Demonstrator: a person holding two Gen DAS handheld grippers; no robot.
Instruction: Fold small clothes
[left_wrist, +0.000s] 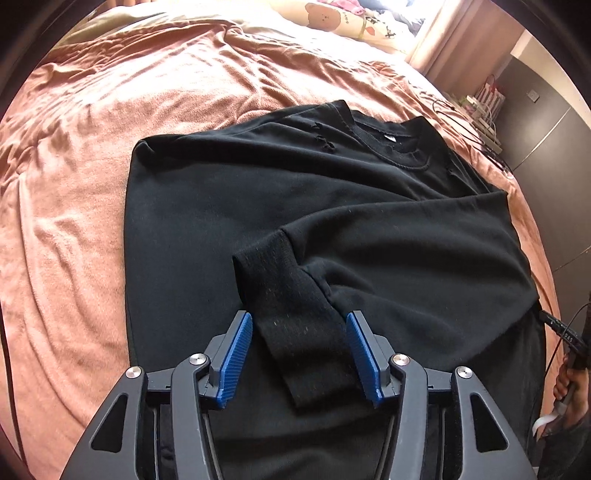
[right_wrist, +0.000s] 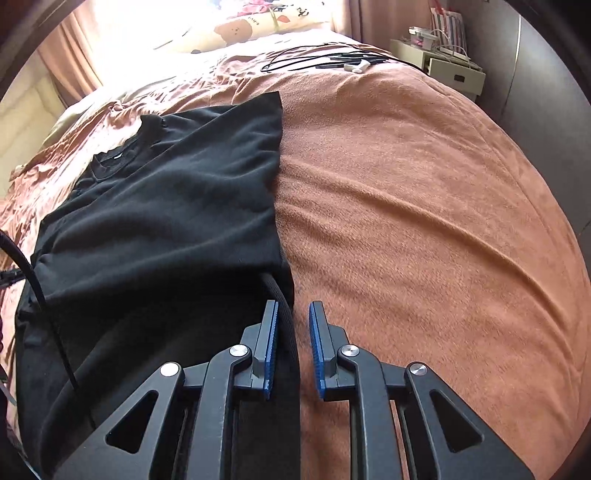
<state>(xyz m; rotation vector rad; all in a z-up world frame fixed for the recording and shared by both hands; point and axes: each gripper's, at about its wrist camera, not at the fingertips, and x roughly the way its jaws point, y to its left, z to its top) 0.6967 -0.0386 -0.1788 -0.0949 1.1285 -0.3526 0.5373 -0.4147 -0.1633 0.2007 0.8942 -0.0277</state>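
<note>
While a black sweatshirt (left_wrist: 207, 206) lies flat on a bed's pink blanket (left_wrist: 74, 221), the left gripper (left_wrist: 299, 354) stands spread, its blue pads either side of a ribbed cuff (left_wrist: 295, 317) but clear of it, the sleeve (left_wrist: 388, 229) laid across the chest. Farther right, the collar (left_wrist: 388, 147) with its white tag points toward the pillow (left_wrist: 343, 18), and a hand (left_wrist: 569, 391) on a handle shows at the frame's edge. In the right wrist view the garment's straight folded edge (right_wrist: 277, 206) runs beside bare blanket, and the right gripper (right_wrist: 293, 349) hangs over that edge with a narrow gap between its pads; a ribbed band (right_wrist: 286, 314) sits in the gap against the left pad, though whether it is pinched cannot be told. Cables (right_wrist: 314, 59) lie near the head of the bed. The fleece looks soft, limp and light, likely to sag and crease when lifted, so the firmer cuff, hem band or collar seam seem the best holds. The hem nearest both cameras is hidden under the gripper bodies, and dark cloth swallows most fold lines.
</note>
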